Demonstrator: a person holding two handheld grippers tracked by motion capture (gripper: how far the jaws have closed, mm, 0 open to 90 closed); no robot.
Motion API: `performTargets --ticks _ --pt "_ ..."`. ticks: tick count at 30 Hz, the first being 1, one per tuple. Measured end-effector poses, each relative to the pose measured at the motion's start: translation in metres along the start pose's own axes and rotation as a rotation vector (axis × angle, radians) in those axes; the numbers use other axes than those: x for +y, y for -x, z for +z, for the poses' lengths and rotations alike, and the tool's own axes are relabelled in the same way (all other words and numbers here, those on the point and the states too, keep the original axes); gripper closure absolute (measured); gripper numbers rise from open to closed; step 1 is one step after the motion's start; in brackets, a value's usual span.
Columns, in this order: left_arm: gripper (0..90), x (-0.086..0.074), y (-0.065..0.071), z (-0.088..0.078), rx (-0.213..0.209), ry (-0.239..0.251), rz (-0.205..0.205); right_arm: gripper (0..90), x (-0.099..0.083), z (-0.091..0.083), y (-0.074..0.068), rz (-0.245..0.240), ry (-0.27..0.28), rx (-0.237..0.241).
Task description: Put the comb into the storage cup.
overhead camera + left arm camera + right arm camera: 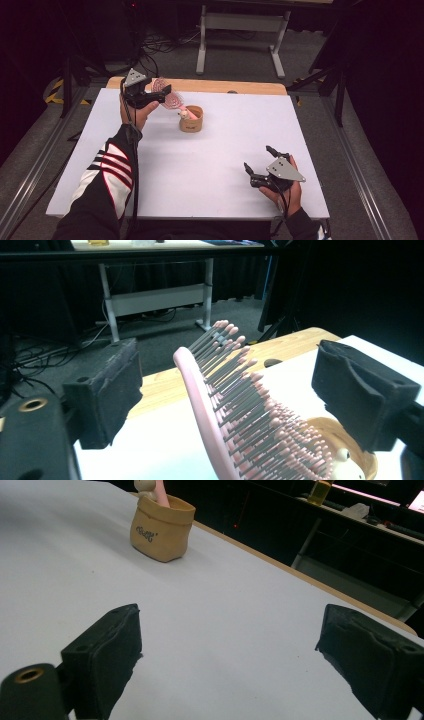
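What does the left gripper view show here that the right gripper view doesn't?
Left gripper view: the pink hairbrush close up, bristles facing right, lying between open jaws that do not touch it.

Right gripper view: lettering on the tan holder and bare white table between its own open jaws.

Both: the holder with the brush in it, and the table's wooden edge.

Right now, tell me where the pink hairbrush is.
In the high view the pink hairbrush stands handle-down in the tan cup at the table's far left, leaning between the left gripper's open jaws.

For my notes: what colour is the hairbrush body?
Pink; the hairbrush shows best in the left gripper view.
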State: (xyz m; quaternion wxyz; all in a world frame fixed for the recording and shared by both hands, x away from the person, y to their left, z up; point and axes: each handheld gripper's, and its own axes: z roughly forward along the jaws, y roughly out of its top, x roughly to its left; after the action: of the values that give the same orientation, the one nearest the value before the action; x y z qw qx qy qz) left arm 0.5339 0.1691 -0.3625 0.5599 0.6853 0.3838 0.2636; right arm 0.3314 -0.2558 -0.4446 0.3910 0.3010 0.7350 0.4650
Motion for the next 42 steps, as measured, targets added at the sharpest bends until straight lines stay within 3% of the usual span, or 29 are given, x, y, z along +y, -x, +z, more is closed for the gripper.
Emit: performTargets --ticks 12,17,32,42 --pt "10.3 0.008 0.002 -0.014 0.023 -0.001 0.073 11.0 0.000 -0.001 0.000 -0.002 0.001 -0.005" --pt "9.0 0.011 0.004 -0.020 0.013 0.004 0.093 11.0 0.000 -0.001 0.000 -0.003 0.000 -0.007" --pt "8.1 0.016 0.010 -0.046 -0.017 0.046 0.118 10.9 0.002 -0.002 0.000 -0.006 0.004 -0.012" --pt "8.1 0.016 0.016 -0.052 -0.038 0.047 0.146 10.9 0.002 -0.002 0.000 -0.007 0.004 -0.015"
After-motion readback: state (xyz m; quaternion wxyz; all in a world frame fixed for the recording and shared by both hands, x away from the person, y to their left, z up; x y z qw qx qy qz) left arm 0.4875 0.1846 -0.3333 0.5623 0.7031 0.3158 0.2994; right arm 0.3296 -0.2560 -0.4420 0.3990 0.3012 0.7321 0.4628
